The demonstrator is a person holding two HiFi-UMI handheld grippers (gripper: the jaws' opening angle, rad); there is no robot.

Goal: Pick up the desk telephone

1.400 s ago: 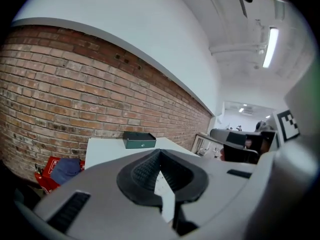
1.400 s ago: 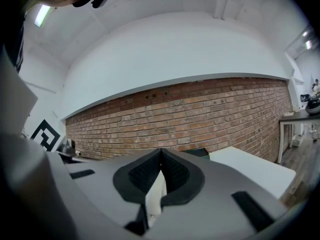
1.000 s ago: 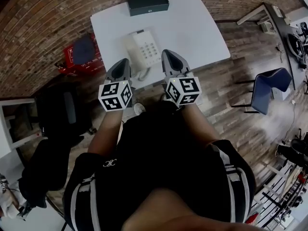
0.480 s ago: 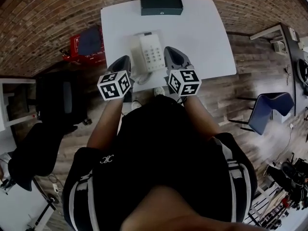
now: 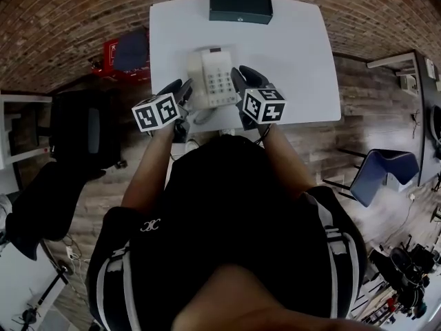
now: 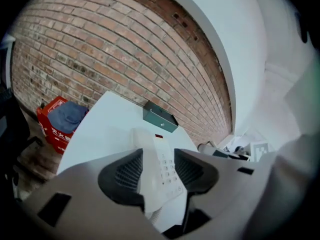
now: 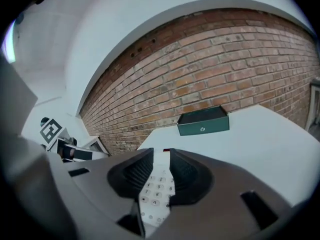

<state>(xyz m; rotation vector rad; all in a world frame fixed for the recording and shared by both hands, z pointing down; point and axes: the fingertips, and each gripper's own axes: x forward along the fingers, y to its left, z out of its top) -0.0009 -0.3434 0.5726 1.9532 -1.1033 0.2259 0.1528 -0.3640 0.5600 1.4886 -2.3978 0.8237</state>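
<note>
Currently the white push-button desk telephone (image 5: 213,80) (image 6: 160,169) (image 7: 156,189) lies flat on the white rectangular table (image 5: 289,54) (image 6: 105,124) (image 7: 260,134), near the middle of the table's near edge, with its handset on the left and its keypad on the right. Its coiled cord (image 5: 201,114) hangs at that same near edge.

The left gripper (image 5: 178,89) (image 6: 157,166) is at the table's near edge, on the handset side of the telephone. Its jaws are released and stand well apart. The left gripper view shows the telephone body in the gap between the two ribbed pads, but contact with either pad cannot be confirmed.

The right gripper (image 5: 242,78) (image 7: 156,171) is also at the table's near edge, on the keypad side. Its jaws are parted by a narrow gap and hold nothing. The right gripper view shows the keypad through that gap, below and beyond the pads.

A dark green flat metal box (image 5: 240,5) (image 6: 159,116) (image 7: 203,121) sits at the middle of the table's far edge, against the red brick wall (image 6: 100,49) (image 7: 225,49).

A red crate holding a blue cloth (image 5: 124,57) (image 6: 60,124) stands on the floor just beside the table's left side. A blue plastic chair (image 5: 386,171) stands well apart from the table's right side, on the wood-plank floor (image 5: 358,116).
</note>
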